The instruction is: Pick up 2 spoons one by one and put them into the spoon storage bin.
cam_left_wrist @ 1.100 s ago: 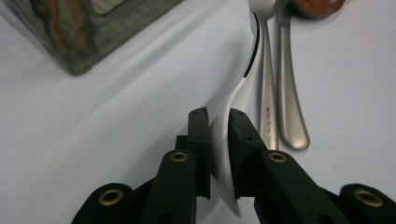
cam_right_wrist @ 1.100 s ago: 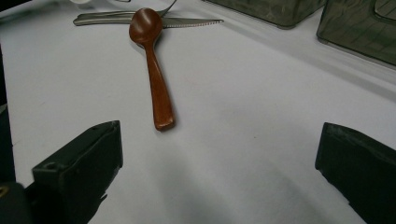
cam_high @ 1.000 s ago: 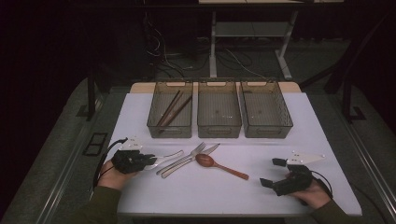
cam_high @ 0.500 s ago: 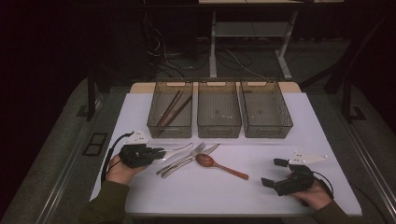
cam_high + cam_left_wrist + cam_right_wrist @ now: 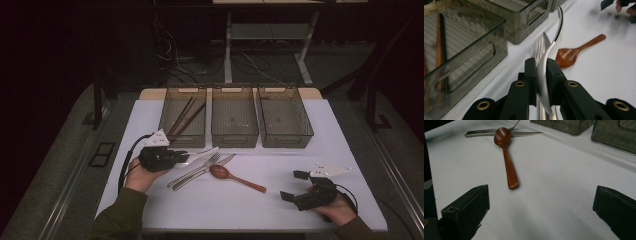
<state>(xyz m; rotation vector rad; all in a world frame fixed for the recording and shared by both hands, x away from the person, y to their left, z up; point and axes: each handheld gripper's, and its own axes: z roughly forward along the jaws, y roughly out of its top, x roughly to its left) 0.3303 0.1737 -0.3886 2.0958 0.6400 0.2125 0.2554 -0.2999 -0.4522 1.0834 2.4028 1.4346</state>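
While the left gripper [image 5: 541,75] pinches the metal spoon [image 5: 549,62] just above the table [image 5: 325,145] near its left edge, sorting is mid-carry; next it needs a tray [image 5: 234,117], and the right gripper [image 5: 295,186] waits wide open.

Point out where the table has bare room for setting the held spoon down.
Bare patches: between the wooden spoon and the right gripper, and along the near edge of the table. Crowded: around the fork and knife, below the bins.

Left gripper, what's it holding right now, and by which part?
The left gripper is shut on a metal spoon, pinching it by the handle. The right gripper is open and holds nothing.
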